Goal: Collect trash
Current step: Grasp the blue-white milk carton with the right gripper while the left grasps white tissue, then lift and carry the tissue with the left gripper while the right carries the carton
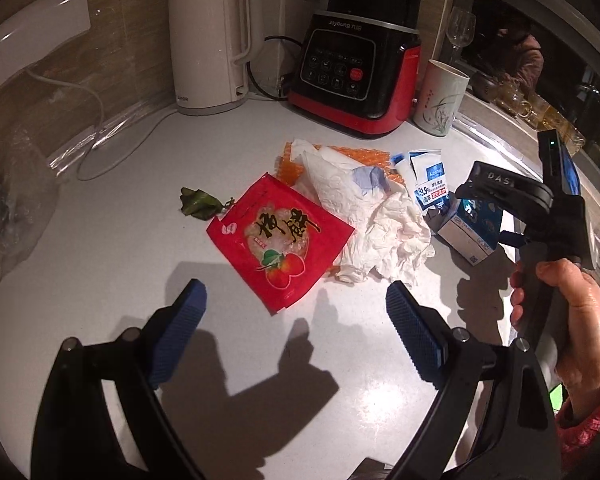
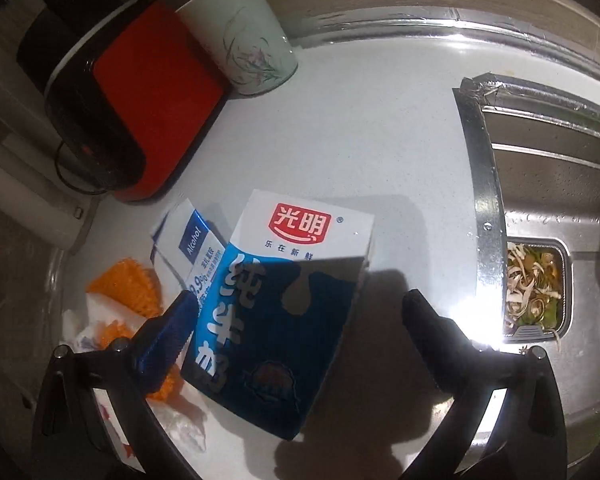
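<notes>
Counter: white worktop (image 1: 112, 248), trash heaped mid-surface near blender (image 1: 356, 64).
Left gripper (image 1: 296, 320): wide, empty; I hover it short of wrapper (image 1: 280, 236).
Right gripper (image 2: 300, 320): wide, straddling carton (image 2: 276, 312), not clamped.
Risk: left pad rides carton's edge; closing may skew it.
Risk: tissue (image 1: 384, 236) overlaps wrapper, could drag.

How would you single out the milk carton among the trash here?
On the white countertop, right of the red-and-black blender and white floral mug, lies a blue-and-white milk carton on its side. It is the only boxy item, with a red logo.
</notes>
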